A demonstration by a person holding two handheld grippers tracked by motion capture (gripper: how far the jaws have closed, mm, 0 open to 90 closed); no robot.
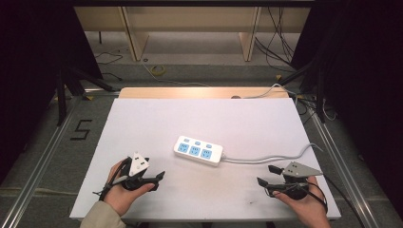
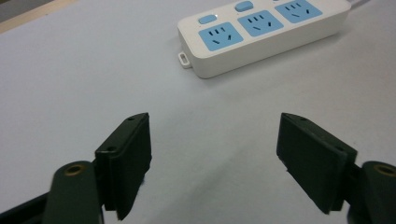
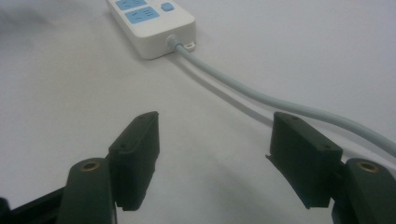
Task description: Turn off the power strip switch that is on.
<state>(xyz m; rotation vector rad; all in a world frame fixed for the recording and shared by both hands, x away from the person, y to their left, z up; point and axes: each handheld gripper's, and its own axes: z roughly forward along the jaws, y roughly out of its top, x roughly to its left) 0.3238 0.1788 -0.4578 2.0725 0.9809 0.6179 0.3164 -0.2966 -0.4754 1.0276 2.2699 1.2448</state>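
One white power strip (image 1: 198, 150) with three blue sockets lies on the white surface (image 1: 142, 123) between two wide, empty tongs, left (image 1: 154, 176) and right (image 1: 267, 175).

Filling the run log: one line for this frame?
left gripper: open, empty | right gripper: open, empty | power strip: flat mid-table, untouched, between grippers | cord: trails right off table

A white power strip (image 1: 198, 150) is lying near the bench's (image 1: 142, 123) centre, its grey cable (image 1: 271, 159) trailing off the right edge.
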